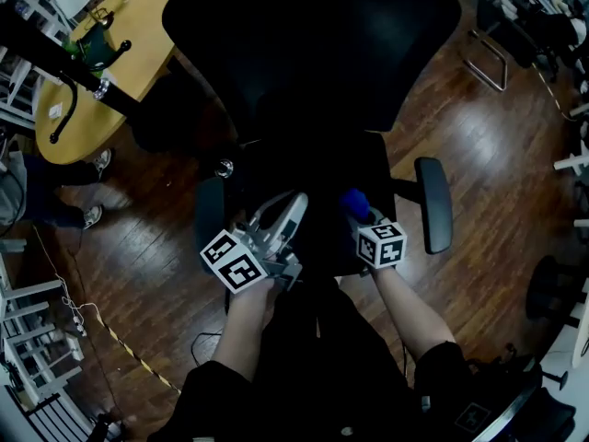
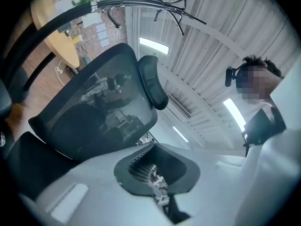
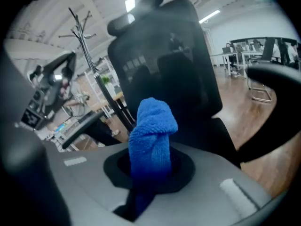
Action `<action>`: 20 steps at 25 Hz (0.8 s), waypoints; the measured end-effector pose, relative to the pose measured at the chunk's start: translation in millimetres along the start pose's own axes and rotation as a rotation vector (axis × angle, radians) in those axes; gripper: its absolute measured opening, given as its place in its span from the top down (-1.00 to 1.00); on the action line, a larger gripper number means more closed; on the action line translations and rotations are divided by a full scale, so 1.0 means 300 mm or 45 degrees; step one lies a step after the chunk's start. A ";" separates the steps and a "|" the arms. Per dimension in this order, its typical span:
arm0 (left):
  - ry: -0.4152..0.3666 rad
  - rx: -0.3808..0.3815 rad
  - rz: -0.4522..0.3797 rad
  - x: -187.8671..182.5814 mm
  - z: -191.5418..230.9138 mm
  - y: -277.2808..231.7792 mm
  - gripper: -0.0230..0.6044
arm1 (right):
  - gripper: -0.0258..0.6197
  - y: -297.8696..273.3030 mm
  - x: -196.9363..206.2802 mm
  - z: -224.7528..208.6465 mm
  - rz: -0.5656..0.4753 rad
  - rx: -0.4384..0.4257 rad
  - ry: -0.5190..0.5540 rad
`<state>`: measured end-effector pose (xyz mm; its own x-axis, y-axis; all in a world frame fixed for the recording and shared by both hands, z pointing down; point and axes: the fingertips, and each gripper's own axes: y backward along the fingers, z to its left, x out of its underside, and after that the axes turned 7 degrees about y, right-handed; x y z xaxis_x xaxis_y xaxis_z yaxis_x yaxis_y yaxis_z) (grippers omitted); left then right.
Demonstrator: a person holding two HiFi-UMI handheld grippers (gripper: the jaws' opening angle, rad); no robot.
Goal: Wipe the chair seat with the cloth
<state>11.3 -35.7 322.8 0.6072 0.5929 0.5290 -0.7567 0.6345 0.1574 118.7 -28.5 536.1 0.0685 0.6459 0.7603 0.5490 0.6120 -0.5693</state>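
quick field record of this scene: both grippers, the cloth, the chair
left gripper: jaws together, nothing held
right gripper: shut on blue cloth
chair seat: black, below both grippers
cloth touching seat: cannot tell
armrest: just right of the right gripper
surroundings: wood floor, round table at upper left

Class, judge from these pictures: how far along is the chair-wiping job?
Done: the blue terry cloth is clamped in the right gripper. In hand: it is held over the black chair seat; contact isn't visible. Remaining: the wiping itself. The left gripper is shut, empty.
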 end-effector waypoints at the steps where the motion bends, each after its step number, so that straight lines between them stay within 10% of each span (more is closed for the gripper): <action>1: -0.016 0.000 0.003 -0.021 -0.036 0.009 0.94 | 0.80 0.037 -0.095 0.063 -0.087 -0.057 0.006; 9: -0.233 0.091 -0.012 -0.204 -0.392 0.062 0.94 | 0.80 0.436 -0.728 0.464 -0.615 -0.400 0.106; 20: -0.288 0.136 0.054 -0.135 -0.475 0.085 0.94 | 0.80 0.662 -0.748 0.626 -0.742 -0.501 0.254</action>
<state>1.8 27.2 186.4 0.5138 0.4840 0.7083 -0.8088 0.5486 0.2118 55.9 33.9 193.7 -0.1966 0.1471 0.9694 0.7987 0.5975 0.0713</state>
